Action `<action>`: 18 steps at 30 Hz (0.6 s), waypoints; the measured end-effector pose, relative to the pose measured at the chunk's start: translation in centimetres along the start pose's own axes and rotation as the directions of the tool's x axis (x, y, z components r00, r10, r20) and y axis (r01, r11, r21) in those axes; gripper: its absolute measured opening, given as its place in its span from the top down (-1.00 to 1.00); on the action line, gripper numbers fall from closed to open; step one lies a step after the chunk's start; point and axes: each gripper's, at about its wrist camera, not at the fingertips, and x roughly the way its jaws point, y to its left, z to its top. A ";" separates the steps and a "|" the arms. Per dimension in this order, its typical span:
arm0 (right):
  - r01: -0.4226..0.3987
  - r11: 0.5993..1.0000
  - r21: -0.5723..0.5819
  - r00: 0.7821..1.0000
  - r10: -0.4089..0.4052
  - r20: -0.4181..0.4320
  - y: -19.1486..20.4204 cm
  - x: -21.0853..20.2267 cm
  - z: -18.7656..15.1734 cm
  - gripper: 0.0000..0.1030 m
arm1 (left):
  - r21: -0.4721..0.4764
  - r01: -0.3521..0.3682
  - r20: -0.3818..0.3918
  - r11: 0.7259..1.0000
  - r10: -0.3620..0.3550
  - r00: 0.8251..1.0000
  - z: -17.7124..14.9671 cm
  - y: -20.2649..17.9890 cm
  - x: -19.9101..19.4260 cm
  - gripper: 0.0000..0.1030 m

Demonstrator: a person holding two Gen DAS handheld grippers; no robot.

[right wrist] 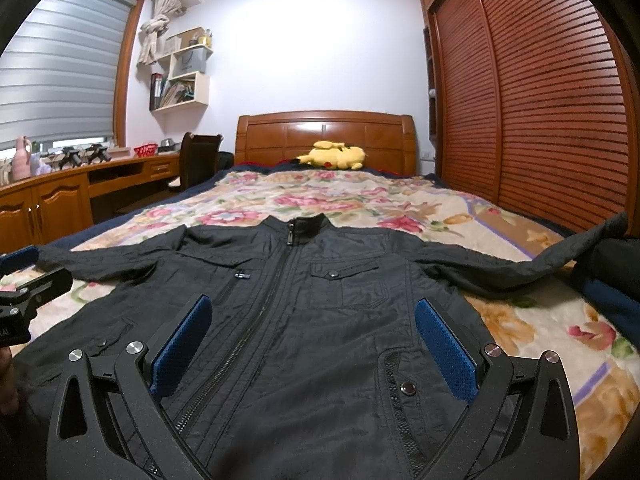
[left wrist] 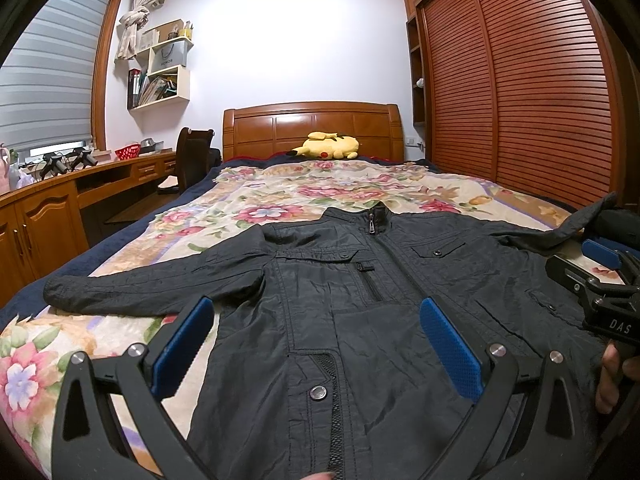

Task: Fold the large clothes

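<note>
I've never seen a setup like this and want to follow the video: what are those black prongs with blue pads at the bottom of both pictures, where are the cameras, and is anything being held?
The prongs are two hand-held grippers; a person carries one in each hand. Each has a wide-angle camera looking forward along its fingers. One picture comes from the left gripper, the other from the right gripper. Both are open, with the blue pads spread wide, and hold nothing. Each also shows at the edge of the other's view. On the bed's floral blanket lies a black jacket, zipped, front up, sleeves spread out, collar toward the wooden headboard. A yellow plush toy lies by the headboard. Folding has not begun.
</note>
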 end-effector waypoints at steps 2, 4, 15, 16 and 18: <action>0.001 1.000 0.000 1.000 -0.001 0.001 0.0 0.0 0.0 -1.00 | 0.000 -0.002 0.000 1.000 0.002 1.000 0.0 0.0 0.1 -1.00; 0.001 1.000 0.000 1.000 -0.001 0.001 0.0 0.0 0.0 -1.00 | 0.002 -0.001 0.000 1.000 0.001 1.000 0.0 0.0 0.0 -1.00; 0.001 1.000 0.001 1.000 -0.001 0.000 0.0 0.0 0.0 -1.00 | 0.002 -0.004 0.002 1.000 0.004 1.000 0.2 0.1 0.0 -1.00; 0.000 1.000 0.001 1.000 0.000 0.000 0.0 0.0 0.0 -1.00 | 0.002 -0.003 0.001 1.000 0.003 1.000 0.2 0.1 -0.1 -1.00; 0.000 1.000 0.001 1.000 0.000 0.000 0.0 0.0 0.0 -1.00 | 0.003 -0.004 0.003 1.000 0.004 1.000 0.2 0.1 -0.1 -1.00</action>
